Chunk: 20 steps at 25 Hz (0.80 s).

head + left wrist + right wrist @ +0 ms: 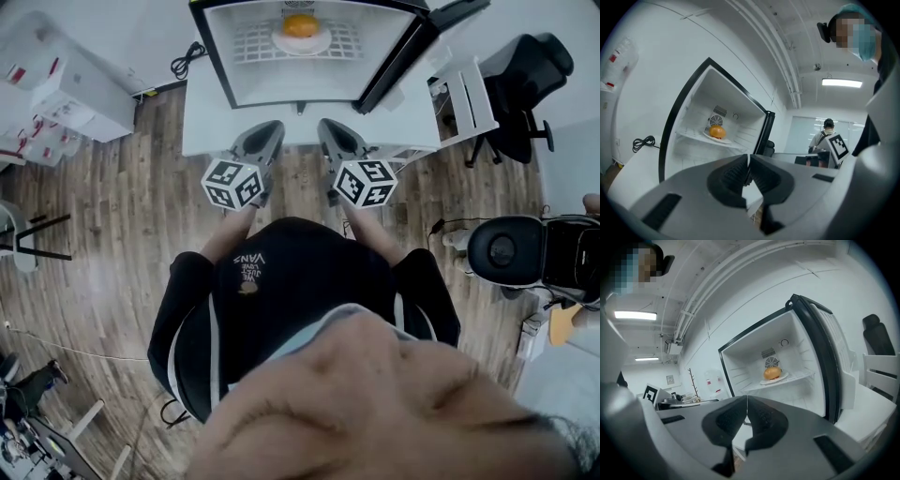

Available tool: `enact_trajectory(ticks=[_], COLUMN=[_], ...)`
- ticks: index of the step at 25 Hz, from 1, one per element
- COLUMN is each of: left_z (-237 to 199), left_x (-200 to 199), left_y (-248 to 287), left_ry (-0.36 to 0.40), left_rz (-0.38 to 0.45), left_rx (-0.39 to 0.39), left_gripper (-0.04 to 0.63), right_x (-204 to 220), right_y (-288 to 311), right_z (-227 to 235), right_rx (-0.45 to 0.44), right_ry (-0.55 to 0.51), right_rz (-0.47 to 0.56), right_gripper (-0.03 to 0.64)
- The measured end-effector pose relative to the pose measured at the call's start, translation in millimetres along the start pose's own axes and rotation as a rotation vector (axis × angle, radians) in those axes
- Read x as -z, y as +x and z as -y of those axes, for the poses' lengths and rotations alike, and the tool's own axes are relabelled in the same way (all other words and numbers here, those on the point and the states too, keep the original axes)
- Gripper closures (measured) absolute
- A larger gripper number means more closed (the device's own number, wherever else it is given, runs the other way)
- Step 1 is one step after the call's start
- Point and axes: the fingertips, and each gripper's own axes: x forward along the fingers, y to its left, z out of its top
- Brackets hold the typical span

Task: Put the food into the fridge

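Both of your tools are closed on nothing. The left gripper (748,161) has its fingers (731,178) pressed tip to tip with only air behind them, and the right gripper (746,404) shows the same. Neither carries anything.

The food (301,25), a round orange item with no clear long axis, already sits on a white plate (783,377) on the wire shelf (248,42) inside the open fridge (693,108). It lies straight ahead of your fingers and well apart from them. From the left fingers it is ahead and a little to the right, and from the right fingers ahead and a little to the left, so it is centred between your hands and neither is clearly nearer.

By my reading the placing is done, and what the next move turns on is the door (825,362). It hangs open ahead and to the right of your right fingers, so that hand looks better placed to swing it shut.

The fridge stands on a white desk (202,112) just ahead of your fingertips. The wooden floor (112,216) lies below them, and a black chair (525,94) is well off to the right.
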Motion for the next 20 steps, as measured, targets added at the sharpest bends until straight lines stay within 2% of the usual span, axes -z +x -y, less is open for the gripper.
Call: enact_trajectory(ticks=[6,20], left_z=[16,39], left_x=[2,10], left_y=[0,-11], left_ry=[0.006,0.013], left_rz=[0.01,0.014], left_rx=[-0.023,-0.076], left_gripper=[0.566,0.566], right_x=[-4,5], right_y=[-12,-37], right_z=[-3,-1], right_rx=[-0.034,-0.071], right_ry=[-0.034,-0.019], right_rz=[-0.01,-0.031], right_gripper=[0.603,0.604])
